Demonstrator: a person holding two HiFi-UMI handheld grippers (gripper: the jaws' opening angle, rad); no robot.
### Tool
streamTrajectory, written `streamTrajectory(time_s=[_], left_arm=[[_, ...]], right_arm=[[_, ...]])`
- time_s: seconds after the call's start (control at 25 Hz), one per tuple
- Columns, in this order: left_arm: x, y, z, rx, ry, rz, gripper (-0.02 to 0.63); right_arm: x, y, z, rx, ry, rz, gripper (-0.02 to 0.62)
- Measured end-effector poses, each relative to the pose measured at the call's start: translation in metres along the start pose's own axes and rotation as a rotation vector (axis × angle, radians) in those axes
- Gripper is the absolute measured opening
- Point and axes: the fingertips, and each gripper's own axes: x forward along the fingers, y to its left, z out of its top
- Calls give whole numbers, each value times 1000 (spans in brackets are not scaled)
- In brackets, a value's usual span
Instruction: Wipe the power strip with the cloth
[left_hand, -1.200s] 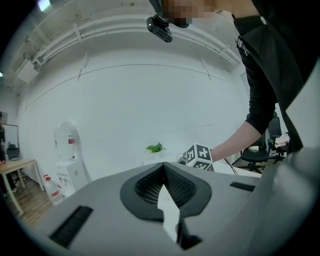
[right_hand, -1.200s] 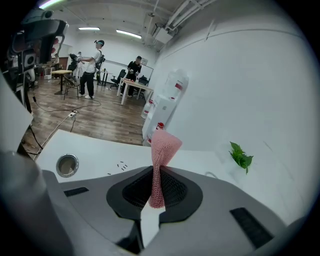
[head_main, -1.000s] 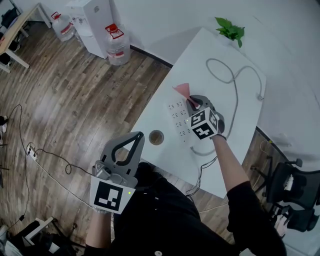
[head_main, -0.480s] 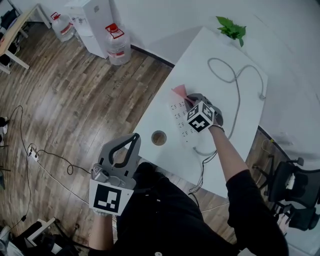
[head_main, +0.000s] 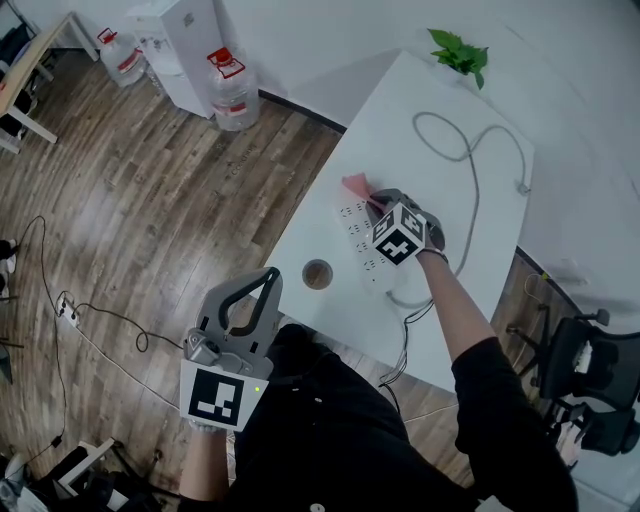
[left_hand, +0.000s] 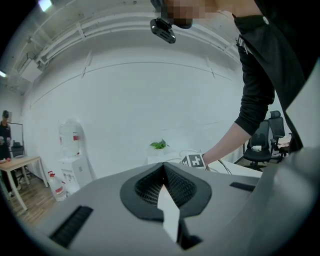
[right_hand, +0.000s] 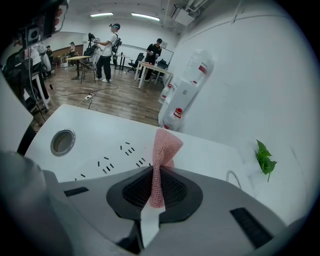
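A white power strip lies on the white table; its socket slots show in the right gripper view. My right gripper is shut on a pink cloth, which sticks out past the jaw tips over the far end of the strip. Whether the cloth touches the strip I cannot tell. My left gripper is shut with nothing in it, held off the table near the person's body, above the wooden floor.
A round cable hole sits in the table beside the strip. A grey cable loops across the far table. A small green plant stands at the far corner. Water bottles and an office chair stand on the floor.
My right gripper and the pink cloth have shifted slightly along the strip's far end. The left gripper has stayed roughly where it was.
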Motion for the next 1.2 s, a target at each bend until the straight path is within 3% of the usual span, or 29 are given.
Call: streamTrajectory(time_s=[0.56,1.2], left_arm=[[10,-10,3,2,7,-59,14],[33,-49,19,17,-21,-186,14]], right_arm=[[-26,28,-23,42,-8,8,49],[-75,77,-81,154,-5,-4,49]])
